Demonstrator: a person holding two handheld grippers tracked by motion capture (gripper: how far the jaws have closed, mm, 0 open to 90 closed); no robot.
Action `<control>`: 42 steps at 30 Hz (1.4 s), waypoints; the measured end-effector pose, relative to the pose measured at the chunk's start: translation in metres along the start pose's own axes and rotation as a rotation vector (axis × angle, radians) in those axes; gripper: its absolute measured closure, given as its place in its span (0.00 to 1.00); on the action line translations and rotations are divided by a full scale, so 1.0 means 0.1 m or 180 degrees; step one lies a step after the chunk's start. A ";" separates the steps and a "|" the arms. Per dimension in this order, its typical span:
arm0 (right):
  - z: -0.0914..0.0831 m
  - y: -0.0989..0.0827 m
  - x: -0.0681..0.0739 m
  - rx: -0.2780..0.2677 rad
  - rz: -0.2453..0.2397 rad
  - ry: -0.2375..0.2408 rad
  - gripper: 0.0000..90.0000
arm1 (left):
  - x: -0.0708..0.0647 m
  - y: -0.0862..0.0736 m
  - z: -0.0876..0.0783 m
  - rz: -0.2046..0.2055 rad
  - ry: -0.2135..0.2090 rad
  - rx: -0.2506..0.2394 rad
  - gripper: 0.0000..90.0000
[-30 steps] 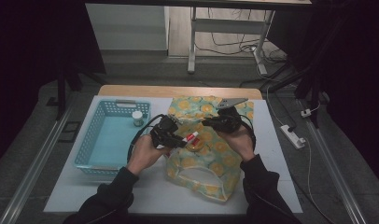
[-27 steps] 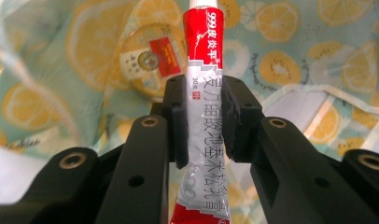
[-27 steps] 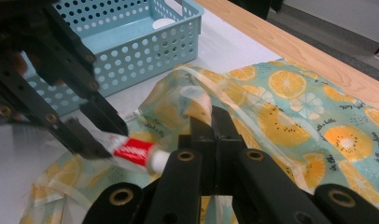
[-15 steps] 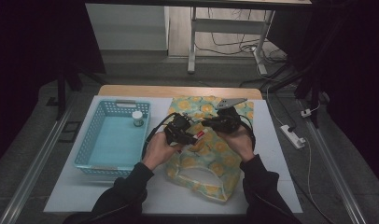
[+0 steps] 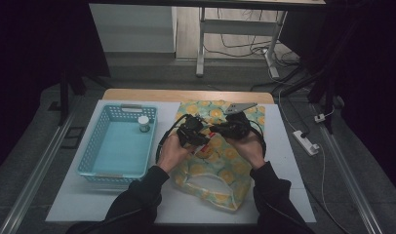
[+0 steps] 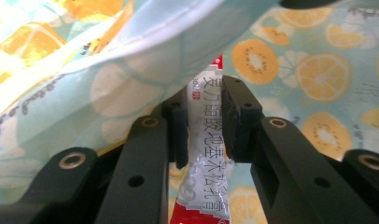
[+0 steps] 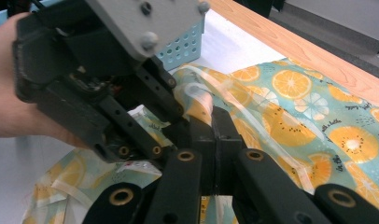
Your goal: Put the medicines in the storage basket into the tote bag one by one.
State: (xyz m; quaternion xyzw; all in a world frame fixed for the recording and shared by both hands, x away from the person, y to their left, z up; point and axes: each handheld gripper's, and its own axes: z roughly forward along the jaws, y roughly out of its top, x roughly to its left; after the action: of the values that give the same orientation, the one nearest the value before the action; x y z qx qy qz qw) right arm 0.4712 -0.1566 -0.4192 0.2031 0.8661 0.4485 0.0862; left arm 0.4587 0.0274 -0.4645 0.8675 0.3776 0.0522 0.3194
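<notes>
White mat covers the table (image 5: 293, 195), wood edge at the far side, dark room w/ cables behind. On the mat lies a fruit-print bag (image 5: 220, 170), mouth toward the person, a clear flap raised at its middle.

Left gripper (image 5: 202, 140) has its pads closed on a red-and-white sachet (image 6: 207, 154) (printed text runs along it). In the left gripper view the sachet's long axis runs straight out between the jaws, its far end slipping under the lifted flap edge (image 6: 131, 60). So the bag opening sits directly ahead of the sachet tip; push along that axis and it goes in.

Right gripper (image 7: 215, 116) is fully shut, pinching the flap film and holding it up just beside the left jaws. Both grippers nearly touch; the left one is the one w/ the load.

Blue basket (image 5: 96, 146) stands well left, a small white-capped jar (image 5: 144, 124) in its far corner. Nothing blocks the way but the flap's own sag.
</notes>
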 end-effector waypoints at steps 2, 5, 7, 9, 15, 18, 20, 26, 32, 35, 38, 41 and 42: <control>0.00 0.00 0.00 0.0012 0.0003 -0.0006 1.00 | 0.02 0.00 0.02 -0.0004 0.0029 0.0000 0.81; 0.02 -0.01 -0.01 0.0025 0.0014 -0.0006 1.00 | 0.07 0.00 0.05 -0.0022 0.0083 -0.0013 0.81; 0.03 -0.02 -0.01 0.0043 0.0026 -0.0012 1.00 | 0.09 0.00 0.08 -0.0029 0.0118 -0.0018 0.81; 0.04 -0.02 -0.02 0.0048 0.0036 -0.0020 1.00 | 0.11 0.01 0.11 -0.0016 0.0144 -0.0014 0.81; 0.06 -0.03 -0.03 0.0059 0.0040 -0.0028 1.00 | 0.16 0.01 0.18 -0.0050 0.0199 -0.0007 0.81; 0.06 -0.03 -0.03 0.0072 0.0040 -0.0033 1.00 | 0.19 0.00 0.21 -0.0082 0.0198 0.0004 0.80; 0.08 -0.04 -0.03 0.0077 0.0042 -0.0031 1.00 | 0.21 -0.01 0.22 -0.0094 0.0204 0.0015 0.80; 0.09 -0.05 -0.03 0.0098 0.0047 -0.0033 1.00 | 0.25 -0.02 0.20 -0.0081 0.0219 -0.0061 0.71; 0.09 -0.05 -0.03 0.0087 0.0051 -0.0037 1.00 | 0.25 -0.04 0.12 -0.0089 0.0181 -0.0061 0.56; 0.08 -0.05 -0.03 0.0083 0.0050 -0.0035 1.00 | 0.25 -0.06 0.07 -0.0085 0.0144 -0.0071 0.49; 0.08 -0.05 -0.03 0.0084 0.0052 -0.0037 1.00 | 0.24 -0.08 0.00 -0.0070 0.0038 -0.0107 0.42; 0.08 -0.05 -0.04 0.0082 0.0051 -0.0034 1.00 | 0.24 -0.10 -0.06 -0.0065 -0.0022 -0.0131 0.36; 0.08 -0.05 -0.04 0.0081 0.0053 -0.0034 1.00 | 0.23 -0.11 -0.09 -0.0082 -0.0055 -0.0151 0.34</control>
State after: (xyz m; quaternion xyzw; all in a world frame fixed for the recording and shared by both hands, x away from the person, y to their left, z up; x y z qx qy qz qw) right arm 0.4758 -0.1550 -0.4281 0.2137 0.8696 0.4371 0.0846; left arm 0.4657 0.0535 -0.4673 0.8552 0.3847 0.0494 0.3438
